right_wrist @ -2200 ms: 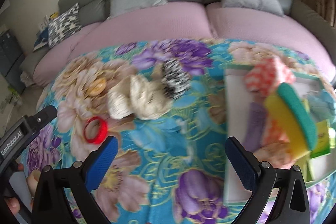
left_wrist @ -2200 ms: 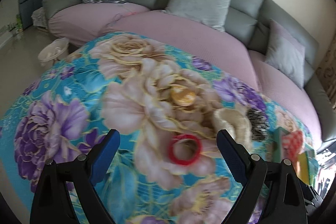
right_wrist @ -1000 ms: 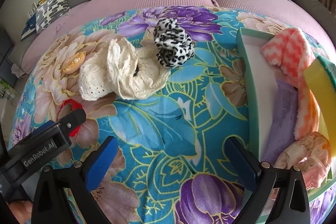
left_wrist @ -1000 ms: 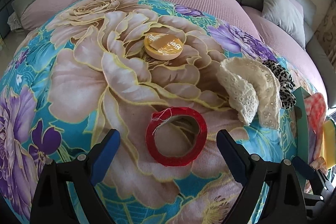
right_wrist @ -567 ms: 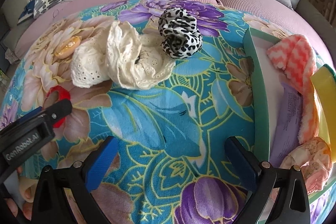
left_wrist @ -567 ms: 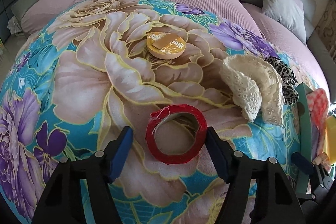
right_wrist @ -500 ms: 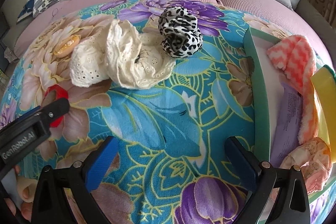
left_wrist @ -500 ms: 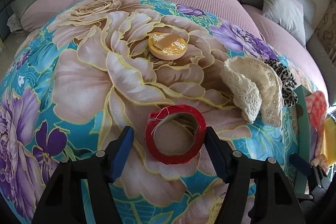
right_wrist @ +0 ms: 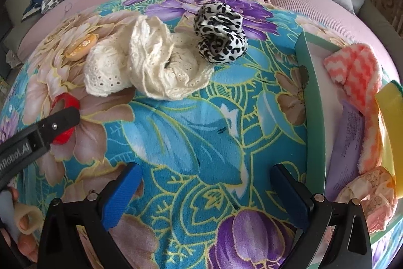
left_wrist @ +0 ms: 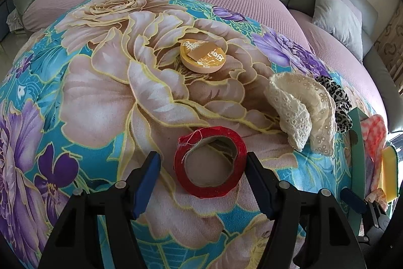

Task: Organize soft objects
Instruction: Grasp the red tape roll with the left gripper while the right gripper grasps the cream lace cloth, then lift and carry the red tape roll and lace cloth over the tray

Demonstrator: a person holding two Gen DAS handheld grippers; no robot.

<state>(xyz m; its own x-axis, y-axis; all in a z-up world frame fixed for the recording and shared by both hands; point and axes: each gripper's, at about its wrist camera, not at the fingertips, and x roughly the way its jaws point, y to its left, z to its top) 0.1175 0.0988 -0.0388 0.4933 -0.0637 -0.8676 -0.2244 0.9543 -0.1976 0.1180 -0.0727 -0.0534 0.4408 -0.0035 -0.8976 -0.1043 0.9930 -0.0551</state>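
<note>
Left wrist view has the left tongs (left_wrist: 202,169) straddling the red tape roll (left_wrist: 210,161), jaws part-closed around it: the right pad looks to be touching the rim, the left one shows a gap, so no real grip yet. The roll lies flat on the floral blanket (left_wrist: 100,97) covering the surface, and that's the catch. If the tongs squeeze off-center the roll could skid, or the tips could pinch up blanket. Also, tape is hardly soft, so it may not even belong in the tray.

The right tongs (right_wrist: 205,189) hover wide open over bare blanket, holding nothing. Farther out sit the cream lace cloth (right_wrist: 153,67) and the leopard scrunchie (right_wrist: 220,33), touching each other, so grabbing one might drag the other along. The green tray (right_wrist: 312,102) at the right is already crowded with a pink zigzag cloth (right_wrist: 357,67), so new items could slide off.
</note>
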